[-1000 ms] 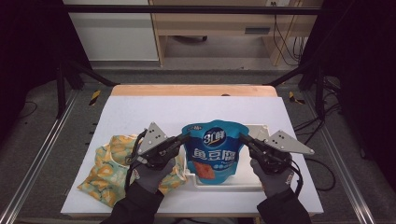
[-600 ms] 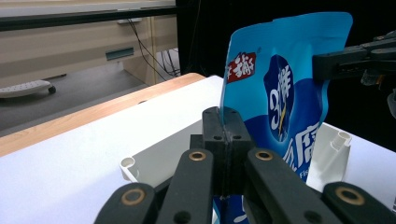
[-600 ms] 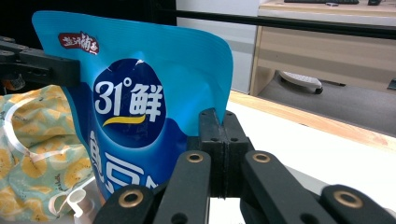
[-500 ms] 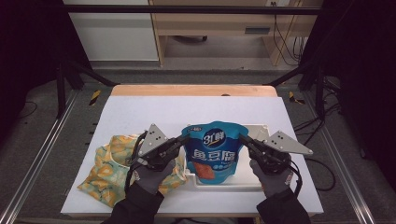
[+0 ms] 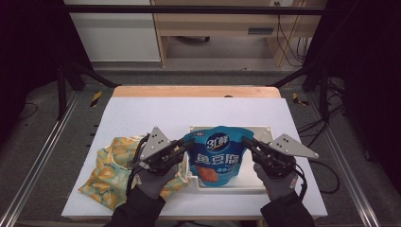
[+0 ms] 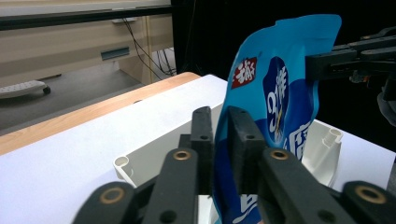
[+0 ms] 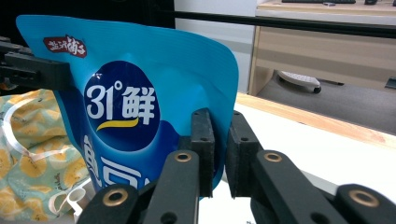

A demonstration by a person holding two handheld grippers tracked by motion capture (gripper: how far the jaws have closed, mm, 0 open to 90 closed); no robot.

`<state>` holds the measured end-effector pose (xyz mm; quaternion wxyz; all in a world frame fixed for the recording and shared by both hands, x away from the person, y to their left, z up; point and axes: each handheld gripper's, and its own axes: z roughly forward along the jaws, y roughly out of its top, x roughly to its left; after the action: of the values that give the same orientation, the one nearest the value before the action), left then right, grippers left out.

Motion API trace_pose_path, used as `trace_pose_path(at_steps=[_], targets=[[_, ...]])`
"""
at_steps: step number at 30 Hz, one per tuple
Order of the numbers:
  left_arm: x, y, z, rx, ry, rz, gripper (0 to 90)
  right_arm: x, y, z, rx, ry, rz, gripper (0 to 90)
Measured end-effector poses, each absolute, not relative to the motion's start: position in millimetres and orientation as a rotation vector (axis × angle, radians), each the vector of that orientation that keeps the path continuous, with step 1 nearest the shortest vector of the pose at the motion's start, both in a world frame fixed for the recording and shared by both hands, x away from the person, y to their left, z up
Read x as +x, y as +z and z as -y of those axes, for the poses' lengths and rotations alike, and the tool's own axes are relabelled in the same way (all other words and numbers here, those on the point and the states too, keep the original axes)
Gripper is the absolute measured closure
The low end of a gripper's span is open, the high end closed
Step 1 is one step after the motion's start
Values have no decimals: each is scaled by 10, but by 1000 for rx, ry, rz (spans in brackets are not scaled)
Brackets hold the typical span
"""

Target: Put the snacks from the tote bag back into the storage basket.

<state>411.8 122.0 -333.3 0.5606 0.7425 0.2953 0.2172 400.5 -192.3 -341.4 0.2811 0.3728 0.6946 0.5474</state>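
Where the high view looks down on the white-covered table (image 5: pixel 142 113), a glossy blue plastic snack pouch (image 5: pixel 218 153) stands upright in a shallow white plastic tray (image 5: pixel 265 135), with the left gripper (image 5: pixel 185 145) at its left edge and the right gripper (image 5: pixel 246 142) at its right edge; a yellow and pale green patterned cloth bag (image 5: pixel 111 170) lies flat on the table just beside the left hand (image 5: pixel 153 182)

Seen along the left gripper's (image 6: pixel 219 122) own black jaws, the pouch's (image 6: pixel 280 79) side seam runs between them, and a thin gap shows at each side of the foil, so the jaws, which have just been opening, are slightly parted and no longer pinch it; the right gripper reaches the far edge of the pouch near its top

From the right gripper (image 7: pixel 219 122) view, the pouch's (image 7: pixel 140 93) edge likewise sits between the jaws, which have just been opening and stand slightly apart with a narrow gap beside the foil; the cloth bag (image 7: pixel 32 154) lies low behind the pouch
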Motion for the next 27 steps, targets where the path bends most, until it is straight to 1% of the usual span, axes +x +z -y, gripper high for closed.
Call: trace_pose_path(at_steps=[3, 9, 17, 24, 27], targets=[[4091, -3313, -1223, 1754, 537, -696, 706, 3997, -3407, 1927, 999, 1471, -1853, 770], [4028, -3276, -1318, 1759, 570, -692, 602, 3960, -3384, 1949, 988, 1479, -1831, 691], [3941, -3315, -1547, 1774, 597, -703, 519, 3926, -3410, 1961, 972, 1461, -1829, 586], [3843, -3411, -1807, 1780, 623, -737, 455, 3887, -3463, 2025, 989, 1461, -1816, 464], [3822, -3453, -1922, 1780, 641, -762, 435, 3871, -3495, 2063, 996, 1462, -1812, 426]])
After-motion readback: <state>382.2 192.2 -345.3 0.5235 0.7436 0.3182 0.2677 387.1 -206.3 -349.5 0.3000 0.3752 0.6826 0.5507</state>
